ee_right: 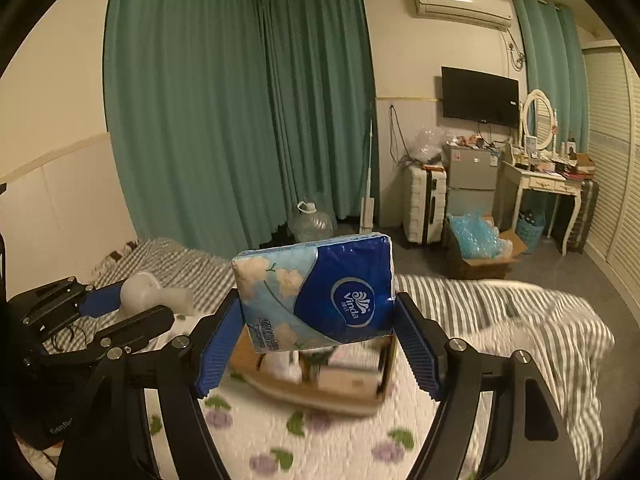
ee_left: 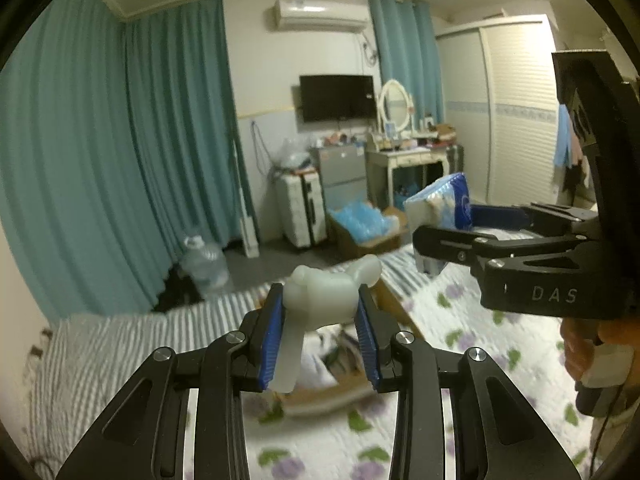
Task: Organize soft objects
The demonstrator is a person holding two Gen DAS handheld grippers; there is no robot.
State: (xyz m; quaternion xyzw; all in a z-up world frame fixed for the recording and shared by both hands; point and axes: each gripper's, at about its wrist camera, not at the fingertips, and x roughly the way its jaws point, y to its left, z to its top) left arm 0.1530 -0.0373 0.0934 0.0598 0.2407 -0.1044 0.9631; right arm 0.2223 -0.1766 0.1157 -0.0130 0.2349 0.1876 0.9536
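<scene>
We see one pale, translucent, soft rubbery toy point(ee_left: 322, 294) with rounded lobes, pinched between the blue pads of our left gripper point(ee_left: 320, 312) above the flowered bedspread point(ee_left: 472, 344). Our right gripper point(ee_right: 318, 322) clamps one blue and white Vinda tissue pack point(ee_right: 316, 288), held tilted over one open cardboard box point(ee_right: 320, 384) on the bed.

Home bedroom: quilted bed point(ee_right: 340, 440), wardrobe point(ee_left: 520, 112), dressing table point(ee_right: 548, 184), wall television point(ee_left: 338, 98).
</scene>
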